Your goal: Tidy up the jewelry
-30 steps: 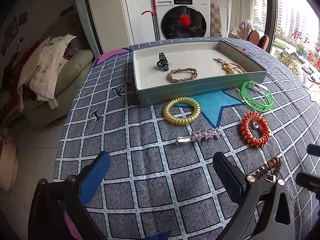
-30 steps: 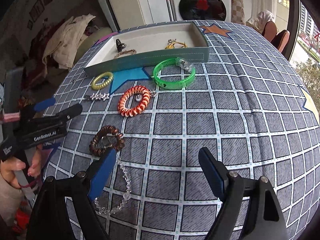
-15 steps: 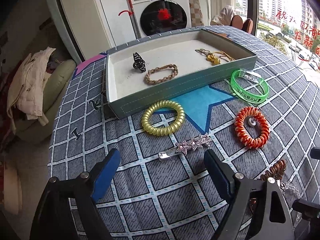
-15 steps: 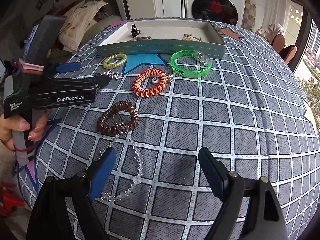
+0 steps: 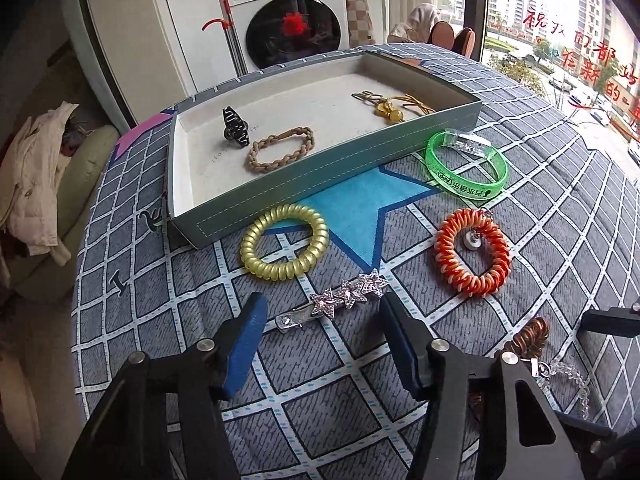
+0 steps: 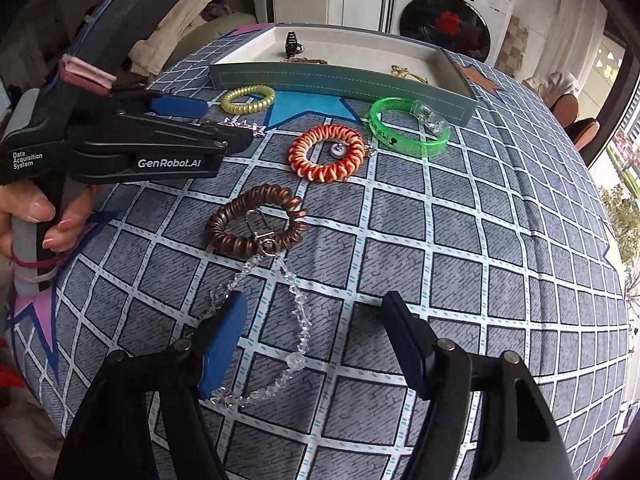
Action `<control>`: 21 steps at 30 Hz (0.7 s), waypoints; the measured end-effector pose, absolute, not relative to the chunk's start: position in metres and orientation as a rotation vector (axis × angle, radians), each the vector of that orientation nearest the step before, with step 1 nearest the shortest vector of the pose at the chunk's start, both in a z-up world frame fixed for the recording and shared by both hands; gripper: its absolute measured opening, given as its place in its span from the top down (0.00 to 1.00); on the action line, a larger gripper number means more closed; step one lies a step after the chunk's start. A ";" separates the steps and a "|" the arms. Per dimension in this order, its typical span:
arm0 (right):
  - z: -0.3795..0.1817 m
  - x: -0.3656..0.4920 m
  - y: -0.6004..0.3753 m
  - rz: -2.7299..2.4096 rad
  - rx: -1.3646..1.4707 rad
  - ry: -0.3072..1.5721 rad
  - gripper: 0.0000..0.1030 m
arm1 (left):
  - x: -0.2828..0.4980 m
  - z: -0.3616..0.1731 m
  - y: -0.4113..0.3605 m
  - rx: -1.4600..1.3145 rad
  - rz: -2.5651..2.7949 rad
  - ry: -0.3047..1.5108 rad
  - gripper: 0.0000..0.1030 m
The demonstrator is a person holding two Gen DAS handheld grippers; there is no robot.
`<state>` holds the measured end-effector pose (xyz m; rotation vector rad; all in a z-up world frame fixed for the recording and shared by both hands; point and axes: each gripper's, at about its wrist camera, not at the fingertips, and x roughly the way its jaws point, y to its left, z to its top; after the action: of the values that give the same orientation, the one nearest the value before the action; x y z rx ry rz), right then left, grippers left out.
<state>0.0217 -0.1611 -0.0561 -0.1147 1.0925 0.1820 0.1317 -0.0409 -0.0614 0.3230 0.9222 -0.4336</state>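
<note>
Star hair clip (image 5: 336, 305) lies flat on the checked desk cloth (image 5: 340, 408), between the left tool (image 5: 322, 330) pads; jaws have just been closing, still apart, no contact seen. Yellow coil tie (image 5: 285, 247) at 11 o'clock from the clip, orange coil tie (image 5: 473, 257) at 2 o'clock, green bangle (image 5: 466, 165) beyond that. Tray (image 5: 320, 196) at 12 o'clock holds a black claw clip (image 5: 236, 131), braided tie (image 5: 280, 154) and gold piece (image 5: 390, 108). Right tool (image 6: 312, 324) jaws have also just been closing, still apart, straddling the crystal chain (image 6: 298, 320) clipped to the brown coil tie (image 6: 256, 220); left pad is at the chain's edge, contact unclear. A hand (image 6: 28, 216) grips the left tool's handle.
</note>
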 end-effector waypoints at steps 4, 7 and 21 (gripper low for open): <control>-0.057 0.024 -0.157 0.195 -0.125 1.090 0.33 | 0.130 -0.061 -0.043 0.297 -0.476 0.939 0.47; -0.057 0.023 -0.156 0.203 -0.123 1.092 0.35 | 0.129 -0.061 -0.045 0.271 -0.503 0.952 0.60; -0.049 0.014 -0.170 0.193 -0.051 1.047 0.91 | 0.103 -0.056 -0.028 0.161 -0.412 0.943 0.64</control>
<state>0.0142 -0.1703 -0.0492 -0.0508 1.0469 0.1934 0.1029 -0.0276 -0.0560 0.1609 0.9433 -0.4117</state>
